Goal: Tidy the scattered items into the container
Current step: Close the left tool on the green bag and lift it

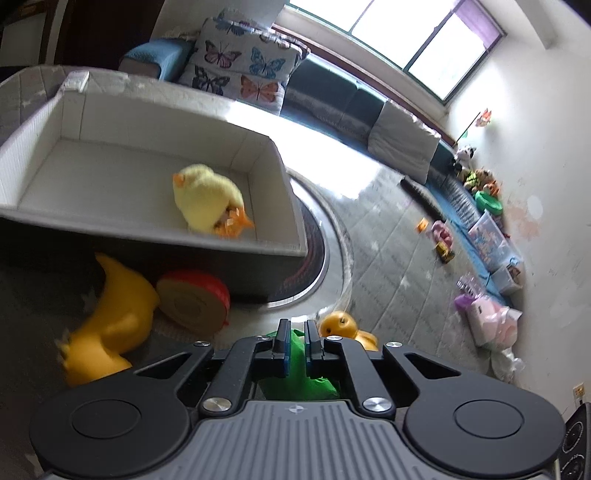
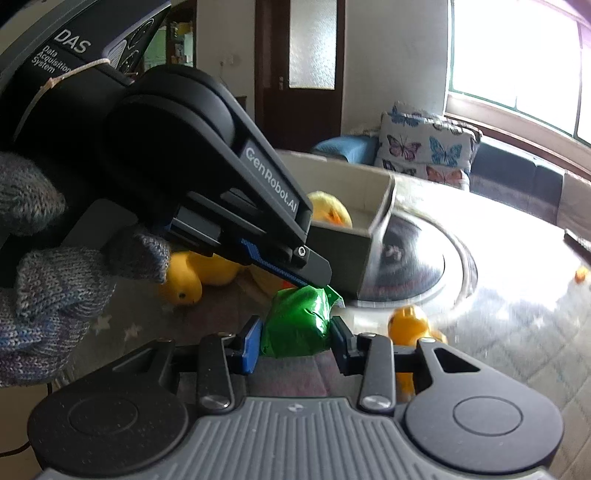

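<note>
- One green packet (image 2: 297,325), crinkled and shiny, sits nearest both cameras, held between the two grippers above the floor, short of the container.
- Left gripper (image 1: 295,345): jaws nearly together, clamped on the packet's upper edge; in the right wrist view its tip meets the packet from above.
- Right gripper (image 2: 295,341): jaws partly apart, pads pressed on both sides of the packet's body.
- One gloved hand (image 2: 44,306), in grey-blue knit, carries the left gripper.
- Yellow rubber ducks on the floor: one small duck (image 1: 338,325) just beyond the packet, one large duck (image 1: 110,317) to the left.
- One round red-rimmed toy (image 1: 194,301) lies between the large duck and the container wall.
- One grey fabric container (image 1: 147,122), open-topped, holds one plush yellow chick (image 1: 207,203).
- Surface: grey quilted star mat (image 1: 388,266), with a round rug (image 1: 314,251) partly under the container.
- Room, farthest: butterfly cushions (image 1: 240,66), low seating along the wall, a window (image 1: 406,33), more toys in the corner.
</note>
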### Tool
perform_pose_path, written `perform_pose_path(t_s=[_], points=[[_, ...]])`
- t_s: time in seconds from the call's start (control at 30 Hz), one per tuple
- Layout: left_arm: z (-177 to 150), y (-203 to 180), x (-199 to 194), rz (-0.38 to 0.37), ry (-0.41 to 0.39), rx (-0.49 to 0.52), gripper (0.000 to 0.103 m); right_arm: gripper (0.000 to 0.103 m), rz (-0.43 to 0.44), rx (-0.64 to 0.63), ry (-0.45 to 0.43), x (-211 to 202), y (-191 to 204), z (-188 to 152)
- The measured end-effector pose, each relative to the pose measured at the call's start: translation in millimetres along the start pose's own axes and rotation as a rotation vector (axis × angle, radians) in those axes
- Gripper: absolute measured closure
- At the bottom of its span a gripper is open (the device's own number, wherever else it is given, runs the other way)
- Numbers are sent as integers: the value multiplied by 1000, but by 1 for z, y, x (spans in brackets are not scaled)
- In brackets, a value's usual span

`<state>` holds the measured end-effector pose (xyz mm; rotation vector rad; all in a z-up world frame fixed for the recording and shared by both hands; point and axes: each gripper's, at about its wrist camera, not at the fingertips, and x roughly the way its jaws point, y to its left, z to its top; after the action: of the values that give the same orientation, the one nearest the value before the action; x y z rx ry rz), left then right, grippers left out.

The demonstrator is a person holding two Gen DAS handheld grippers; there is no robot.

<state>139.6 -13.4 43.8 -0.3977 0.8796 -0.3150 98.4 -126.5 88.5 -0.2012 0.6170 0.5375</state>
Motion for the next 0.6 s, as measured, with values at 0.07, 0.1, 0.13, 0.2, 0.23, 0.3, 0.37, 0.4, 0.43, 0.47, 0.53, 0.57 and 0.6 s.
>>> perform_pose_path(t_s=[0.07, 0.1, 0.13, 0.2, 0.23, 0.3, 0.37, 0.4, 0.43, 0.47, 0.53, 0.57, 0.6], points=[[7, -1, -7, -5, -24, 4, 95, 65, 0, -20, -18, 1, 2, 9], [12, -1, -12, -10, -39, 6, 95, 65, 1, -30, -31, 1, 4, 15], [16, -1, -14, -12, -50, 8, 95, 65, 1, -40, -43, 3, 5, 22], [26, 0, -19, -11, -75, 11, 95, 65, 1, -59, -66, 6, 7, 34], [31, 1, -21, -7, -88, 12, 95, 65, 2, -70, -77, 8, 9, 40], [42, 4, -24, 1, -113, 12, 95, 65, 5, -86, -93, 14, 11, 52], [54, 9, -25, 8, -130, 5, 95, 66, 8, -100, -106, 22, 12, 63], [60, 13, -25, 13, -137, 1, 95, 66, 9, -108, -112, 26, 13, 69], [65, 16, -24, 18, -140, -5, 95, 66, 12, -115, -116, 31, 13, 74], [70, 19, -24, 23, -144, -9, 95, 66, 16, -120, -119, 36, 13, 79], [81, 26, -21, 32, -151, -15, 95, 66, 22, -129, -122, 46, 13, 86], [86, 30, -19, 38, -151, -21, 95, 66, 27, -132, -122, 52, 13, 90], [91, 35, -16, 44, -151, -27, 95, 66, 32, -132, -120, 58, 12, 94]])
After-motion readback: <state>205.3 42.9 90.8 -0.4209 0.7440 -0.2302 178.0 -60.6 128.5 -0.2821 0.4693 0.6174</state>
